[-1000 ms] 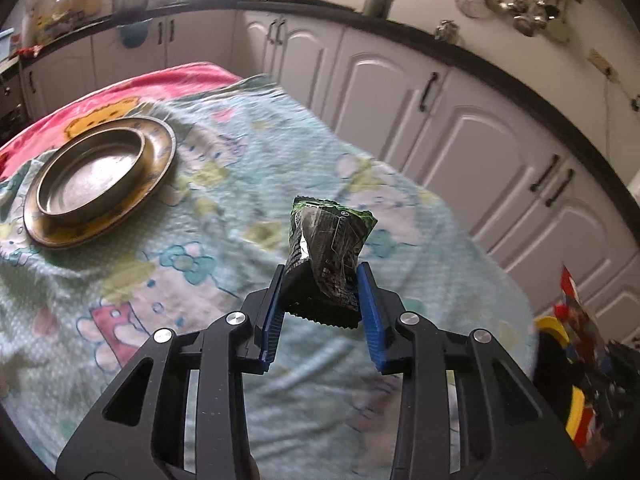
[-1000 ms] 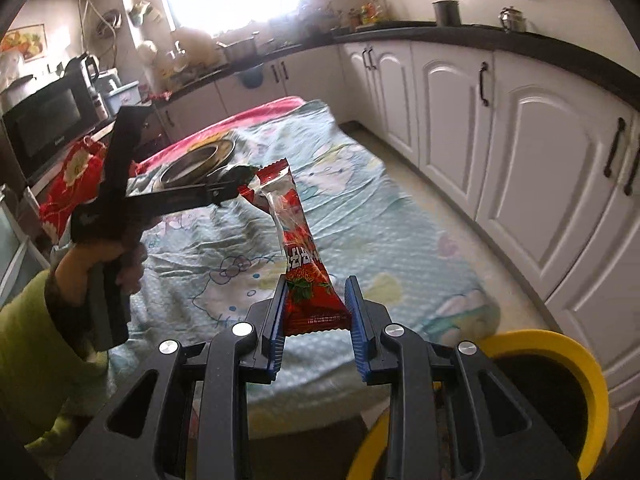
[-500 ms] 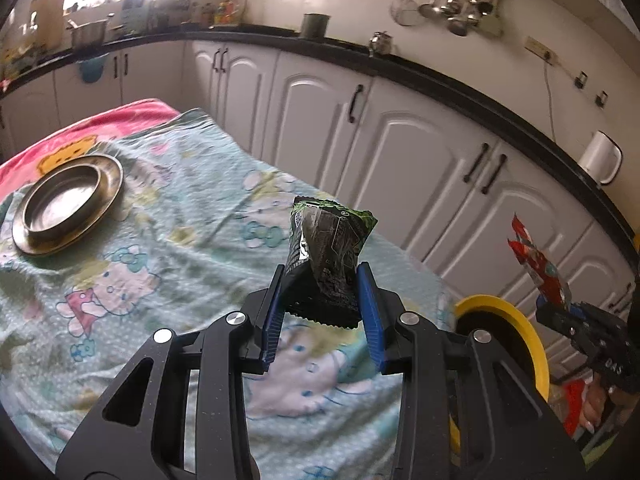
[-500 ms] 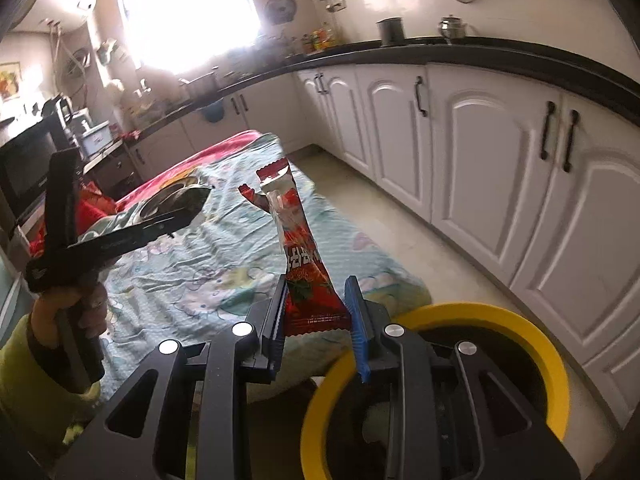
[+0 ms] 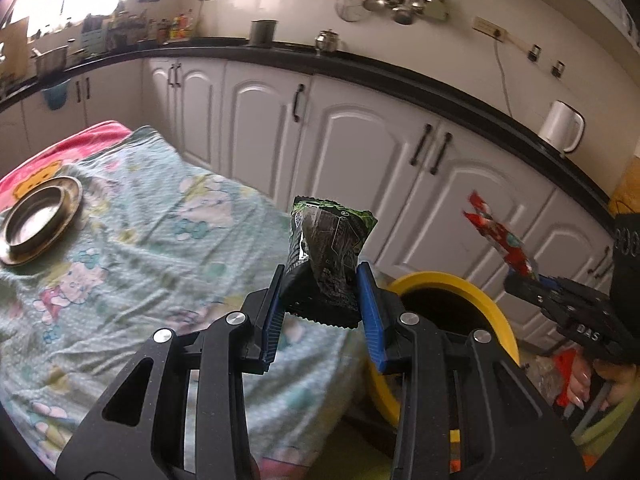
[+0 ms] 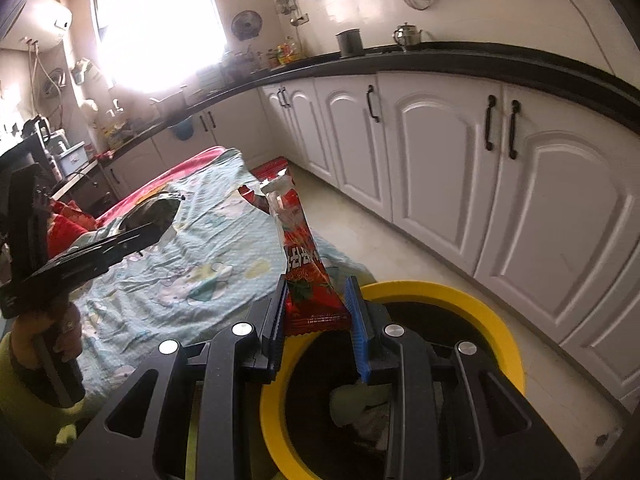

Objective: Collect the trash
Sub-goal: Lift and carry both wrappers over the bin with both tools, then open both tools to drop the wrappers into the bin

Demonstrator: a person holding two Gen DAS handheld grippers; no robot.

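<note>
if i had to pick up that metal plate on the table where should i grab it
Grip the metal plate by its wide flat rim on the near edge, coming from the side just above the tablecloth. The plate lies flat and the rim flares outward, so one finger can slide under it and the other press on top.

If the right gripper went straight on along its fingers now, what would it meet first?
Probably the white cabinet doors across the floor. The right gripper, shut on the red wrapper, points over the yellow-rimmed bin, which lies below that line. Depth is hard to judge.
</note>
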